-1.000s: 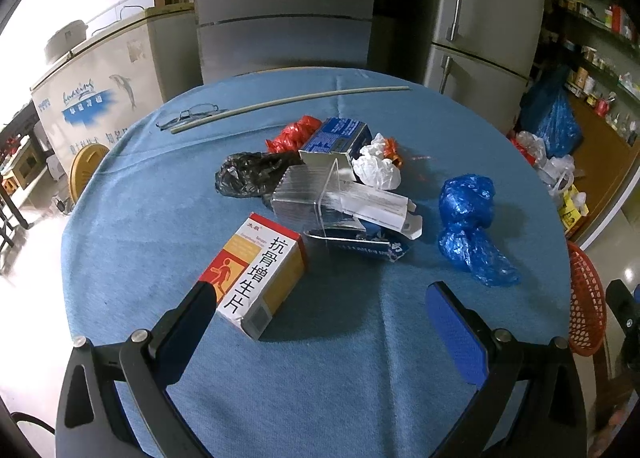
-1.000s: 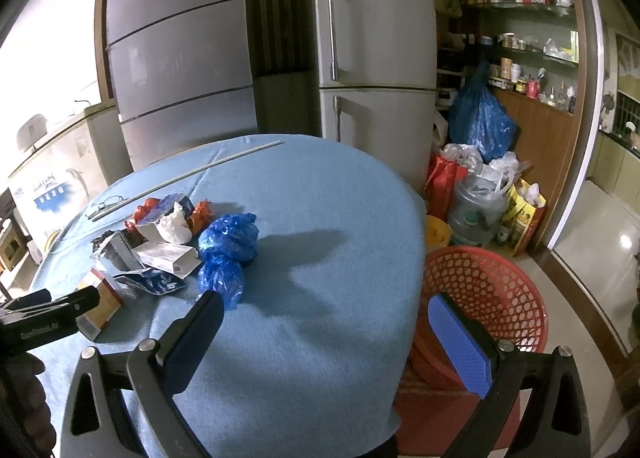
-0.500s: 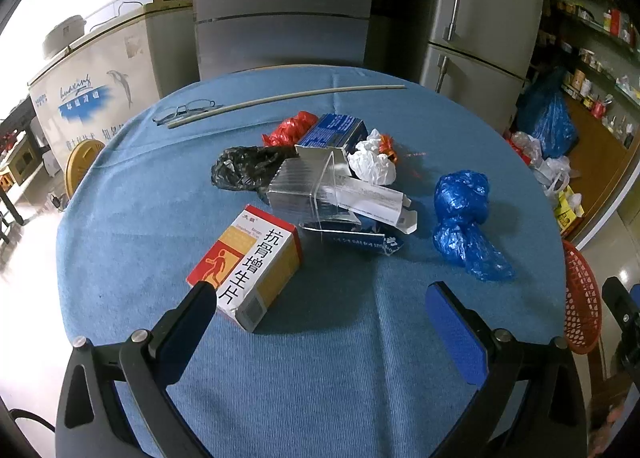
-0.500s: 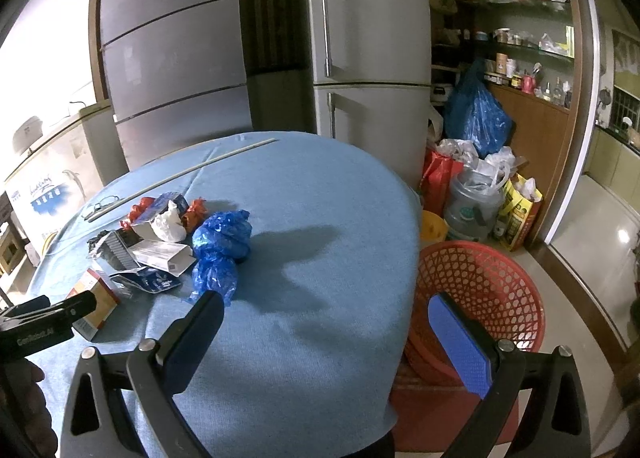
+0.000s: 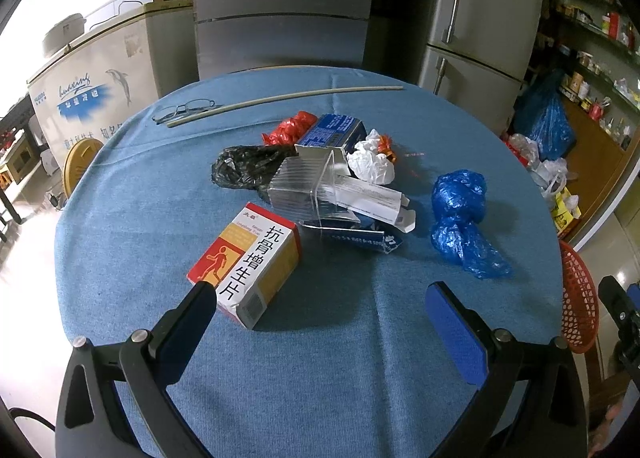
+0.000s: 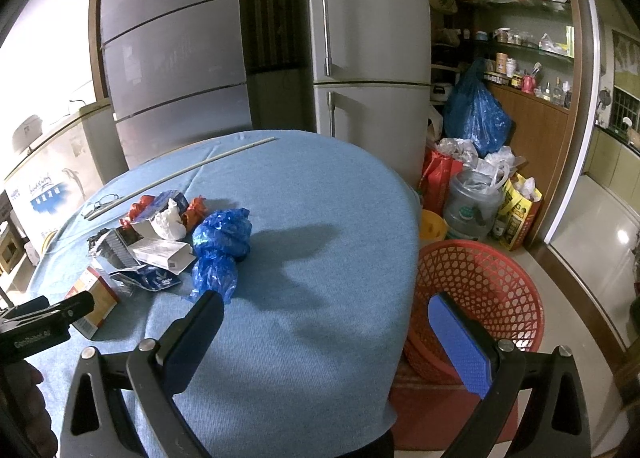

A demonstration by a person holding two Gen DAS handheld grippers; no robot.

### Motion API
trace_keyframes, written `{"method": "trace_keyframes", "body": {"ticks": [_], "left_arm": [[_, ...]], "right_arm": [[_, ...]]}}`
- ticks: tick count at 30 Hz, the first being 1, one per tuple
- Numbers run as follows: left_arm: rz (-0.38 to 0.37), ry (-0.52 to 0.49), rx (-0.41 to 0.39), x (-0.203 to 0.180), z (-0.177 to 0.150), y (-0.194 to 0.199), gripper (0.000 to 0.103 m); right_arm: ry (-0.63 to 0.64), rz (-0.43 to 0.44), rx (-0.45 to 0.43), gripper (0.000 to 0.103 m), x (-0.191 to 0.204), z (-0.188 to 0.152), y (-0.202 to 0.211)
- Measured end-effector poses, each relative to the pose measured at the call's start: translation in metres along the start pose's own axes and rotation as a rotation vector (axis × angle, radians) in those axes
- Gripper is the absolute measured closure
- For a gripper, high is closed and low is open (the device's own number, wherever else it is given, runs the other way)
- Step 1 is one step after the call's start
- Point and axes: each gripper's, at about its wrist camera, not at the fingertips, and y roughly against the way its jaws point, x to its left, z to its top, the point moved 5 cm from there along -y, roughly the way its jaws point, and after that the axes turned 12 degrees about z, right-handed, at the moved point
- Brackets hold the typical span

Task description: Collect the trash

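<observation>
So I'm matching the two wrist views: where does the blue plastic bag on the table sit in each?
Left wrist: blue plastic bag right of centre, beyond the right finger.
Right wrist: left of centre, above the left finger.
Shared landmark: the red basket beside the table.

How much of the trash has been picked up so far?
None, it seems. The basket looks empty, and both hand-held grippers, left and right, are open and hold nothing. The box, blue bag and remaining pile are left on the table.
</observation>
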Motion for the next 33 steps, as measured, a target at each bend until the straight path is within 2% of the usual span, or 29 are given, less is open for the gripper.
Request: {"method": "trace_keyframes", "body": {"ticks": [33], "left_arm": [[-0.011, 0.003, -0.001, 0.0055, -0.0043, -0.0006, 0.000]], "right_arm": [[0.001, 0.003, 0.014, 0.000, 0.0011, -0.0023, -0.0025]]}}
